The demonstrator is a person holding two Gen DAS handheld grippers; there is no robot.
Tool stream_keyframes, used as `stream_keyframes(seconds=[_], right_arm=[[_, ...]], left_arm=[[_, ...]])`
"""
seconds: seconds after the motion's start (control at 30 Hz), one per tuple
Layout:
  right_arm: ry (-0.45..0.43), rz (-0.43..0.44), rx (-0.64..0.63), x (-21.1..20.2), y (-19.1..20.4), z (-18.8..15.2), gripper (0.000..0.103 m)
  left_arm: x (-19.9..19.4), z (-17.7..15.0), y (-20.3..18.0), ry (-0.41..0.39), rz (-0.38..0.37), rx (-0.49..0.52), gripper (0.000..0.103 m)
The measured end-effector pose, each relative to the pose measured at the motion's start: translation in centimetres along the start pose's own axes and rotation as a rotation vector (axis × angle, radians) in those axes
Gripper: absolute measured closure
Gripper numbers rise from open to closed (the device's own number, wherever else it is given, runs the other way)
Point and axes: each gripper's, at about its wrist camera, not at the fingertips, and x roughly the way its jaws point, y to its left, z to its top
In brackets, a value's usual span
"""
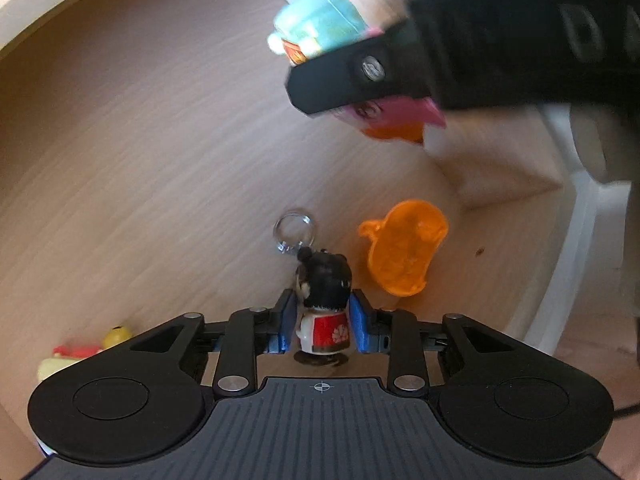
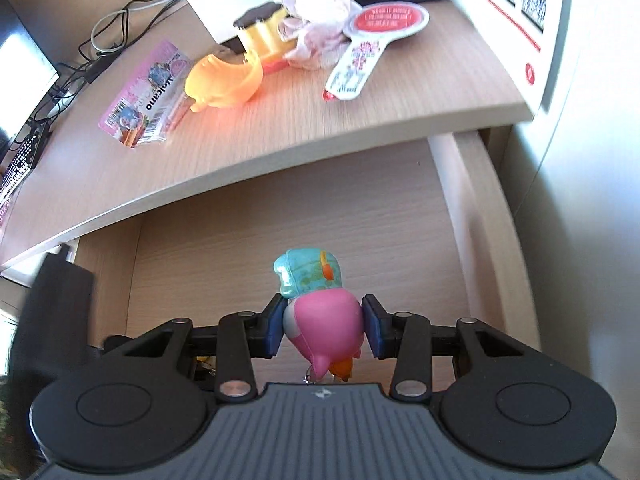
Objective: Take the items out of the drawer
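Our left gripper (image 1: 322, 326) sits low inside the drawer (image 1: 140, 140), its blue pads (image 1: 285, 326) closed against either side of a small figurine keychain (image 1: 325, 304). We see the figure has glossy black hair in a bun, a pale face, and a red garment with a white flower pattern; a clear ring (image 1: 293, 227) on a metal clasp lies on the drawer floor just beyond its head. Just beside it to the right rests an orange translucent shell (image 1: 402, 246), hollow side up. At the lower left, half hidden by the gripper body, we make out a yellow and red toy (image 1: 86, 350), too covered to identify.

Our right gripper (image 2: 323, 330) is clamped on a pink bird-like toy (image 2: 320, 316) with a teal helmet, orange headphone detail and an orange part at the bottom, held above the drawer floor. From the left wrist view the same toy appears blurred at the top, held in the other gripper.

Beyond it, on the desk top (image 2: 360, 120), we see an orange shell half (image 2: 224, 80), a pink packet (image 2: 150, 96) reading "Volcano", a yellow container with a dark lid (image 2: 262, 30), a pale plush toy (image 2: 316, 24), and a red and white paddle-shaped card (image 2: 372, 40) whose print is too small to read. A white box (image 2: 516, 4) at the right carries printed code squares.
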Motion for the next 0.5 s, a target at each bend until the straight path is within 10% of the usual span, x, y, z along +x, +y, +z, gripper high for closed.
stream_keyframes(seconds=[0.17,0.5], right_arm=[[0.017,-0.050,-0.046,-0.8,0.3,-0.7,0.063],[0.021,-0.012,-0.087,-2.1,1.3,-1.9,0.063]], left_arm=[[-3.0,-0.9,0.4,-0.064,0.029,0.002,0.071],[-16.2,-4.2,5.9,-0.492,0.120,-0.119,0.072]])
